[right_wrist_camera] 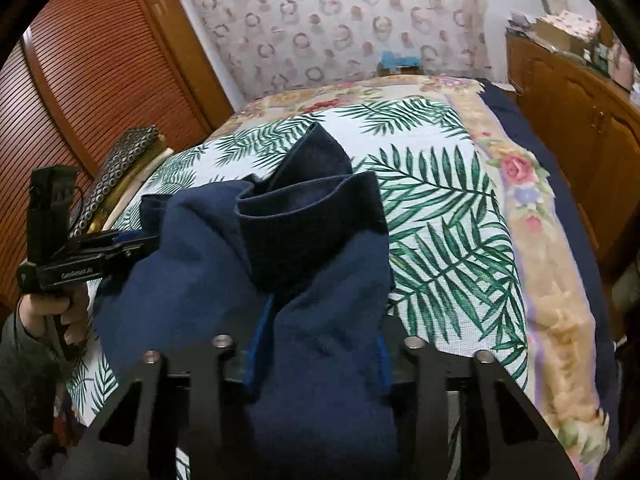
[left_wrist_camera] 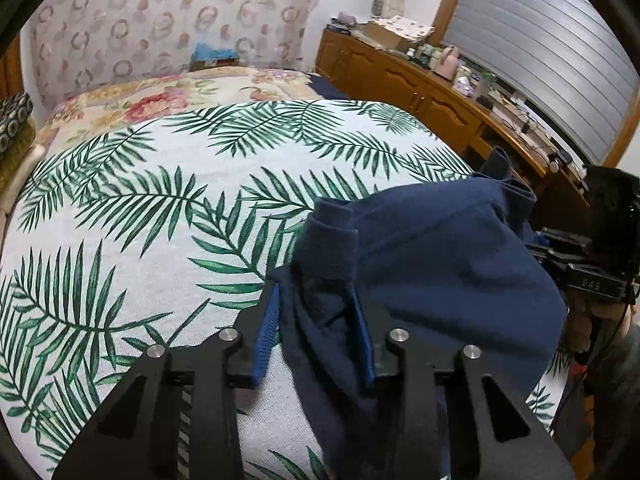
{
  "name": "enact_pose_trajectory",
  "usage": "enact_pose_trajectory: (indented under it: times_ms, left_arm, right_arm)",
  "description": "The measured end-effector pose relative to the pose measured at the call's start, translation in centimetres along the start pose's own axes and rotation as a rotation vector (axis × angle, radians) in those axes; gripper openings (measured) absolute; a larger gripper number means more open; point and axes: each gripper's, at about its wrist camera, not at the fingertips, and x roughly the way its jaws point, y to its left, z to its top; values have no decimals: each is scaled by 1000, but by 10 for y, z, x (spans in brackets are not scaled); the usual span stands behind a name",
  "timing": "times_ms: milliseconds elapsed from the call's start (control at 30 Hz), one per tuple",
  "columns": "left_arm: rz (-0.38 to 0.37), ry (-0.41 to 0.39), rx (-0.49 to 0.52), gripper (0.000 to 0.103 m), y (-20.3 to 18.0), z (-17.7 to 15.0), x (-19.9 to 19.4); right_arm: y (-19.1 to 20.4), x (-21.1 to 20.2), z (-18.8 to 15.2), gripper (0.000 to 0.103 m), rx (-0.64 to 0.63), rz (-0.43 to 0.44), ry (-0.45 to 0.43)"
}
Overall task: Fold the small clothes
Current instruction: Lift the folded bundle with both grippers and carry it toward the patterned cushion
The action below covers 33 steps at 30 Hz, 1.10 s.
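- 2 tools at work on 1 navy garment (left_wrist_camera: 440, 248), bunched on the palm-leaf bedspread (left_wrist_camera: 140, 208) of a bed.
- Left tool (left_wrist_camera: 316, 300): blue pads either side of a thick bunch of navy cloth, pressing on it, clenched on the garment's edge.
- Right tool (right_wrist_camera: 320, 320): blue pads tight against both flanks of a wide fold of the same garment (right_wrist_camera: 224, 272), gripping it.
- Garment's cuffed opening (right_wrist_camera: 304, 200) standing up ahead of the right tool, darker lining showing inside.
- Left tool also visible from the right wrist view at far left, (right_wrist_camera: 132, 244), held by a hand (right_wrist_camera: 60, 312) in a grey sleeve, its tip buried in the cloth.
- Floral quilt (right_wrist_camera: 556, 292) under the leaf spread, showing along the bed's edge.
- Wooden cabinets (left_wrist_camera: 404, 80) beside the bed, cluttered on top; louvred wooden doors (right_wrist_camera: 80, 92) on the other side.
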Motion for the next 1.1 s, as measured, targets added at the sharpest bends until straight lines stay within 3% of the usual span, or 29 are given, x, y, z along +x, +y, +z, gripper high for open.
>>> enact_pose_trajectory:
  times_ms: [100,267,600,900,1100]
  left_arm:
    - [-53,-13,-5,18,1,-1,-6]
    - [-83,-90,-4,16,-5,-1,-37]
    - [-53,-276,26,15,-15,-19,-116]
    - [-12,-414,-34,15,36,-22,-184]
    - [79,-500,-96,15,88,-27,-223]
  right_arm:
    - [9,-3,-3,29,-54,-45,-15]
    - [16,-16,-5,25,-80,-64,-68]
    - [56,-42,5,23,-158,-24,-208]
    - [111,-31,45,23,-270,75,-275]
    - [160,0,95,23,-392,151,-291]
